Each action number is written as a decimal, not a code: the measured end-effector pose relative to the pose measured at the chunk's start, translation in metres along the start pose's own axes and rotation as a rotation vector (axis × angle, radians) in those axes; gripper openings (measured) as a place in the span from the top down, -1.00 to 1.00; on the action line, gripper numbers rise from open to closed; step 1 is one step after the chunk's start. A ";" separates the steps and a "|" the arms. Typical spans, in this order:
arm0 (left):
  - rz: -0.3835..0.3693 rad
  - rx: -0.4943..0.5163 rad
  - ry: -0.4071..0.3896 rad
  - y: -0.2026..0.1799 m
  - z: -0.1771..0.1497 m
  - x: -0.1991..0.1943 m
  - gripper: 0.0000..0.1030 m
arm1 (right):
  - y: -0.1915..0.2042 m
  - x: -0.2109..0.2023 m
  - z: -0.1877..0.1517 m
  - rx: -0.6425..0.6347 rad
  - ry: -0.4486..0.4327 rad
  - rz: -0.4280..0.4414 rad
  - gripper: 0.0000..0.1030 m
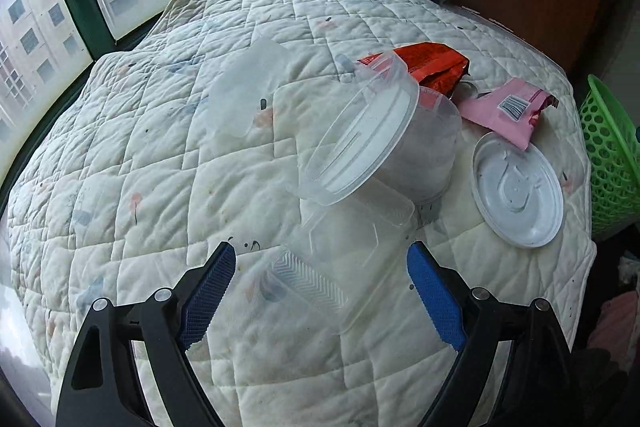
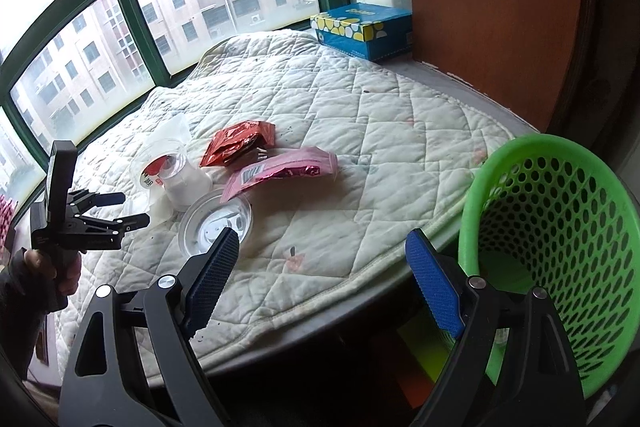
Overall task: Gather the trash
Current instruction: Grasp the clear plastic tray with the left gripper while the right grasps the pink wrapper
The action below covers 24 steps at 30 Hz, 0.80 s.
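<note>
I see a heap of clear plastic tubs [image 1: 352, 227] on the quilt, round clear lid [image 1: 360, 135] tilted on top. White lid [image 1: 518, 191] flat beside it. Red wrapper [image 2: 239, 143] and pink wrapper [image 2: 280, 173] crumpled behind.

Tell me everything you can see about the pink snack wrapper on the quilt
The pink wrapper is a flat, crinkled foil-like pouch, pink outside with a white barcode patch and a shiny dark-red torn end. It looks empty and lies flat on the white quilt, just beside the red wrapper. One corner overlaps the rim of the round white lid. Neither gripper touches it.
</note>
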<state>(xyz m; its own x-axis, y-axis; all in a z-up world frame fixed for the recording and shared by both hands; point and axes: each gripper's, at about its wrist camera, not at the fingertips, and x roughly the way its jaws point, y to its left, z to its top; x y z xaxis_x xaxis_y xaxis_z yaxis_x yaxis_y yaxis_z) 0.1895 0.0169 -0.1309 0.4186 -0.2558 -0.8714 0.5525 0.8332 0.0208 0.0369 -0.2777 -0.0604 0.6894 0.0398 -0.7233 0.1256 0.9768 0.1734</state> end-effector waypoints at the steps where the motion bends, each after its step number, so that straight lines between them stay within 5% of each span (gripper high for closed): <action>1: -0.019 0.012 0.005 0.001 0.001 0.002 -0.64 | 0.001 0.003 0.001 0.001 0.007 0.004 -0.64; 5: -0.039 0.038 0.018 0.001 0.002 0.010 -0.63 | 0.009 0.017 0.003 0.003 0.035 0.025 -0.64; 10: -0.059 0.042 0.019 -0.001 -0.001 0.016 -0.38 | 0.015 0.038 0.008 0.028 0.065 0.065 -0.64; 24: -0.071 -0.013 0.001 0.000 -0.010 0.006 -0.04 | 0.009 0.111 0.034 0.297 0.173 0.229 -0.56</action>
<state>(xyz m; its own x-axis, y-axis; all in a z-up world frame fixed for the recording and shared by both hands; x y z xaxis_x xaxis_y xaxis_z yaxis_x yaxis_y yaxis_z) 0.1847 0.0207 -0.1414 0.3781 -0.3138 -0.8710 0.5713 0.8194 -0.0473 0.1389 -0.2714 -0.1160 0.5966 0.3086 -0.7408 0.2008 0.8363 0.5101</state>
